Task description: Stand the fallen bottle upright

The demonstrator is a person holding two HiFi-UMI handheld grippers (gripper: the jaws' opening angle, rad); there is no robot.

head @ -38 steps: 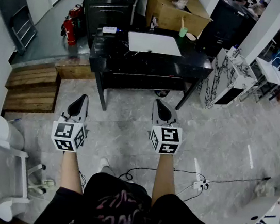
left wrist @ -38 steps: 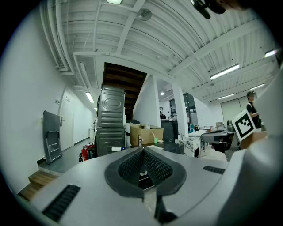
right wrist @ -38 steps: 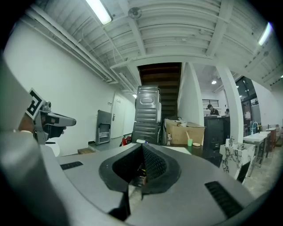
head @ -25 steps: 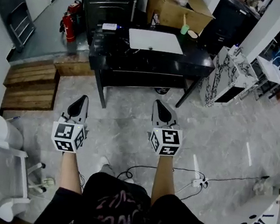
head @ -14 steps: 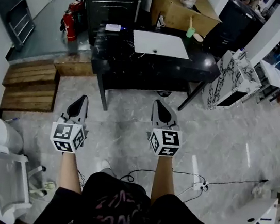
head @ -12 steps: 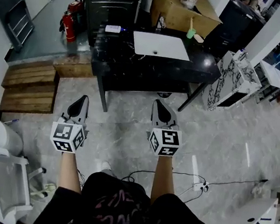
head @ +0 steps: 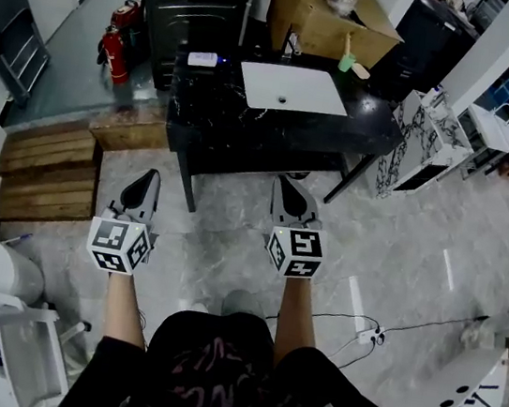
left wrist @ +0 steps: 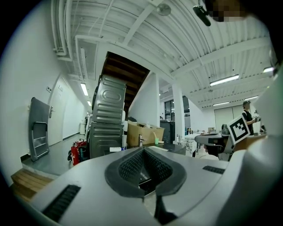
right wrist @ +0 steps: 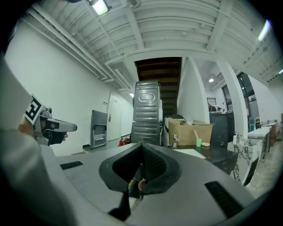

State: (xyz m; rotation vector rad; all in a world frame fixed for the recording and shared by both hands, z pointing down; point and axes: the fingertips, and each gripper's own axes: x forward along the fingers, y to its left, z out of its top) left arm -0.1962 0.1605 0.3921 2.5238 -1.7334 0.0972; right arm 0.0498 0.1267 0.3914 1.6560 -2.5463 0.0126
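Left tongs (head: 151,176) plus right tongs (head: 286,185), two in all, one table (head: 365,129), one cardboard box (head: 310,21), one green cup (head: 360,69)

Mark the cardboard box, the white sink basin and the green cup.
cardboard box (head: 311,24), head view, its brown front face.
white sink basin (head: 293,89), head view, basin middle.
green cup (head: 346,63), head view, its side.

Evenly bright indoors, lit from ceiling tubes (left wrist: 224,80). Soft, faint shadows. Strong fisheye bending and black corners in gripper views; slightly soft head view.
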